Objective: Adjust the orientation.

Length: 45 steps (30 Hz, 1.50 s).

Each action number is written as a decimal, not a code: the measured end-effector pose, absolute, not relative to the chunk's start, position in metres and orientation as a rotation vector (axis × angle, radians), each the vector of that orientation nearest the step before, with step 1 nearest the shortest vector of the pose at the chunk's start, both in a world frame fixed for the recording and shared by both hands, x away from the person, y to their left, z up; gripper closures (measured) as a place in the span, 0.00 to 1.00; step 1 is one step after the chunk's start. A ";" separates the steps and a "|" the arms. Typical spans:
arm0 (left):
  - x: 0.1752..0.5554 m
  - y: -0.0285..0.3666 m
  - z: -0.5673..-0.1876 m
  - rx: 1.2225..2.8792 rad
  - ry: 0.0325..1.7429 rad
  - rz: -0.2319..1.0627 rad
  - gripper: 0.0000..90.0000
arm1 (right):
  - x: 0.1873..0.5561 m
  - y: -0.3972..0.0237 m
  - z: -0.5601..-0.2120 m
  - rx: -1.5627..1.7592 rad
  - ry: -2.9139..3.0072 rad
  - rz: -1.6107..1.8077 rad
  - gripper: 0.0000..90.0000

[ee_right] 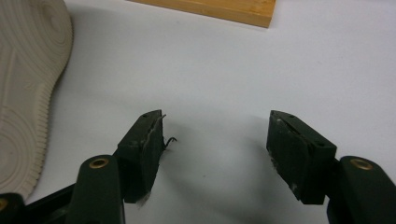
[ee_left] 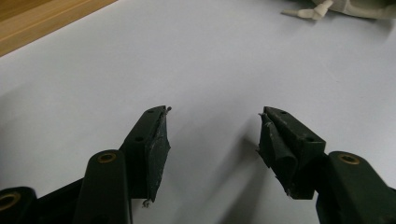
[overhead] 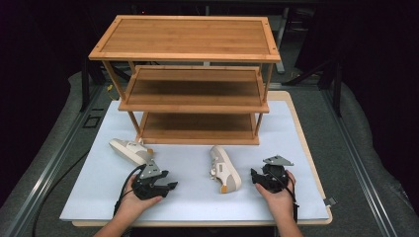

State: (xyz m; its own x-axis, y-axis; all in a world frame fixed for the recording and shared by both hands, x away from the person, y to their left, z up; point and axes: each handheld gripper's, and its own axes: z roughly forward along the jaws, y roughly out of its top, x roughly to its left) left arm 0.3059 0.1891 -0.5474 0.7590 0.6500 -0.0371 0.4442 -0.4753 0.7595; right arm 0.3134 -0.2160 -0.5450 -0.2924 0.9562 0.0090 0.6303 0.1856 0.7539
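Two white sneakers lie on the white board (overhead: 291, 143) in front of a three-tier bamboo shelf (overhead: 192, 79). One sneaker (overhead: 129, 150) rests at the left, just beyond my left gripper (overhead: 171, 186). The other sneaker (overhead: 225, 169) lies on its side between the two grippers. My left gripper (ee_left: 214, 140) stands open over bare board, with that shoe's laces (ee_left: 308, 11) far off at the top right. My right gripper (overhead: 254, 176) sits right of the tipped sneaker; its jaws (ee_right: 215, 144) stand open and hold nothing, and the ribbed sole (ee_right: 25, 88) is to their left.
All three shelf levels are bare. The shelf's bottom board (ee_right: 219, 9) lies ahead of the right gripper. Board edges run near both hands at the front. Metal rails (overhead: 59, 148) and dark floor flank the table.
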 end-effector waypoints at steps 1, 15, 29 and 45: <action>0.306 0.189 -0.547 2.150 0.816 0.327 0.49 | 0.313 -0.216 -0.545 1.483 1.996 0.916 0.41; 0.297 0.209 -0.526 2.015 0.930 0.315 0.49 | 0.290 -0.207 -0.521 1.371 1.953 1.076 0.52; 0.292 0.237 -0.507 1.912 0.986 0.313 0.59 | 0.282 -0.203 -0.514 1.322 1.959 1.126 0.64; 0.295 0.274 -0.490 1.829 1.105 0.423 0.55 | 0.281 -0.203 -0.512 1.311 1.966 1.136 0.75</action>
